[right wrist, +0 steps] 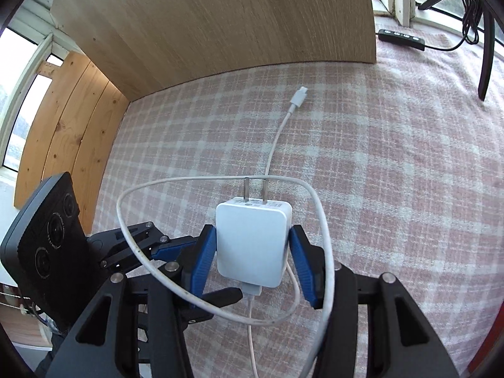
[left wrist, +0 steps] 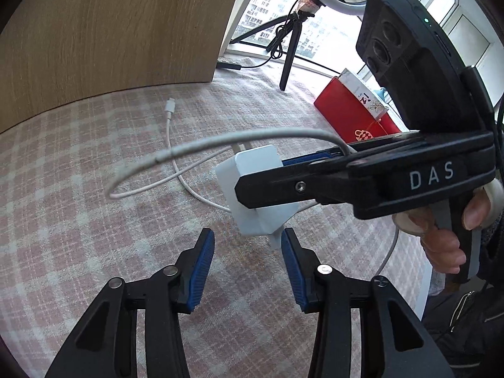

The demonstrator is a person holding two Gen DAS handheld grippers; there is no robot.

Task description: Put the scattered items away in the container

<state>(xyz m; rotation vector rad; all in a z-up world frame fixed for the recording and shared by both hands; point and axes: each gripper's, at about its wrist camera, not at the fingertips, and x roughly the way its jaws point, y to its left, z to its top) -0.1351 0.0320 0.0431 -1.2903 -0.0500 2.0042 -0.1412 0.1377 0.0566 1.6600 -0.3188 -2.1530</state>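
Observation:
My right gripper (right wrist: 252,233) is shut on a white charger block (right wrist: 252,242), its blue pads pressing both sides and the two prongs pointing away from me. In the left wrist view the same charger block (left wrist: 252,173) hangs in the right gripper (left wrist: 261,173), just above and beyond my left gripper (left wrist: 247,236). The left gripper is open with nothing gripped; the charger's cable plug (left wrist: 274,240) hangs close to its right pad. The white cable (right wrist: 324,220) loops around the charger, and its free connector (right wrist: 297,96) lies on the plaid cloth.
A red container (left wrist: 349,113) with a printed box in it stands at the back right on the plaid cloth (left wrist: 94,189). A wooden panel (right wrist: 220,25) walls off the back. A black tripod leg (left wrist: 288,63) and a black power strip (right wrist: 401,39) sit near the window.

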